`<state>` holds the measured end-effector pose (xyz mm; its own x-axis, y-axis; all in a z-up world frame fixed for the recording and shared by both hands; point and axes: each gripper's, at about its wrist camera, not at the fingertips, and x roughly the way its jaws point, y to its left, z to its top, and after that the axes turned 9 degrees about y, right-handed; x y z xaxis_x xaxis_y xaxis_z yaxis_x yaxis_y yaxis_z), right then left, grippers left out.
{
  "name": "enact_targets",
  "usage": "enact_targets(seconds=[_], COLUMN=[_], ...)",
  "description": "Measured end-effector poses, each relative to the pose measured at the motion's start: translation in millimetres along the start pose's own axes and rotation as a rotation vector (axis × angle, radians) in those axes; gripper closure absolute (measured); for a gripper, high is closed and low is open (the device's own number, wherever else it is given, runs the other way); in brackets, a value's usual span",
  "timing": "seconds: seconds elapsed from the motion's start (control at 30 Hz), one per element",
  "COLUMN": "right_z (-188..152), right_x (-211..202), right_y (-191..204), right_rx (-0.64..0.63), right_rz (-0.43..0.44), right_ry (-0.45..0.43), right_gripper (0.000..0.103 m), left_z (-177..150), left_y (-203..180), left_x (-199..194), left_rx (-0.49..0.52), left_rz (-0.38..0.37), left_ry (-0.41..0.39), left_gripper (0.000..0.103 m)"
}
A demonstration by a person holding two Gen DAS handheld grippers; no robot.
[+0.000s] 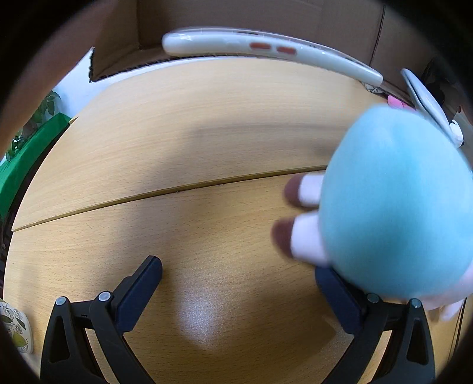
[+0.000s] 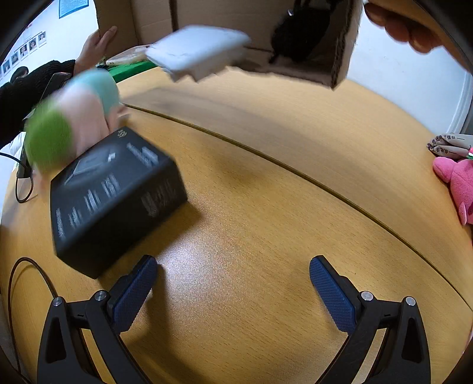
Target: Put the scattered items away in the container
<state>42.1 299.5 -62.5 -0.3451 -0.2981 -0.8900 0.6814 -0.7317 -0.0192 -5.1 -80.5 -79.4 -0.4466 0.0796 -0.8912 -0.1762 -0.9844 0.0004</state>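
Note:
A blurred light-blue plush toy [image 1: 396,206] with white and brown feet fills the right of the left wrist view, over the right finger of my left gripper [image 1: 241,283], which is open with nothing between its fingers. A long white device with orange buttons [image 1: 266,50] lies along the edge of the cardboard box [image 1: 236,17]. In the right wrist view my right gripper [image 2: 233,283] stands open over bare wood. Left of it a black box [image 2: 115,195] is blurred, with the plush toy [image 2: 74,118] behind it. A white flat item [image 2: 201,50] is blurred in front of the tilted cardboard box [image 2: 295,65].
A person's hand [image 2: 97,44] holds the box's left flap and another hand [image 2: 408,26] is at its top right. A pink plush [image 2: 458,183] and papers [image 2: 449,144] sit at the table's right edge. A cable [image 2: 23,265] loops at the left. A seam [image 2: 295,171] crosses the table.

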Motion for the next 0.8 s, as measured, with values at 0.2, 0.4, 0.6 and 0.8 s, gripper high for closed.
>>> enact_targets(seconds=[0.2,0.4,0.6,0.8], right_z=[2,2,1,0], right_x=[0,0,0,-1], right_y=[5,9,10,8], right_rx=[0.001,0.001,0.002,0.036], right_rz=[-0.001,-0.001,-0.001,-0.018], right_ry=[0.001,0.001,0.001,0.001], right_gripper=[0.000,0.000,0.000,0.000], left_z=[-2,-1,-1,-1], left_y=[2,0,-2,-2], left_x=[0,1,0,0], left_rx=[-0.001,0.000,0.000,0.000], left_rz=[-0.001,0.000,0.000,0.000], left_ry=[0.000,0.001,0.002,0.002], left_gripper=[0.000,0.000,0.000,0.000])
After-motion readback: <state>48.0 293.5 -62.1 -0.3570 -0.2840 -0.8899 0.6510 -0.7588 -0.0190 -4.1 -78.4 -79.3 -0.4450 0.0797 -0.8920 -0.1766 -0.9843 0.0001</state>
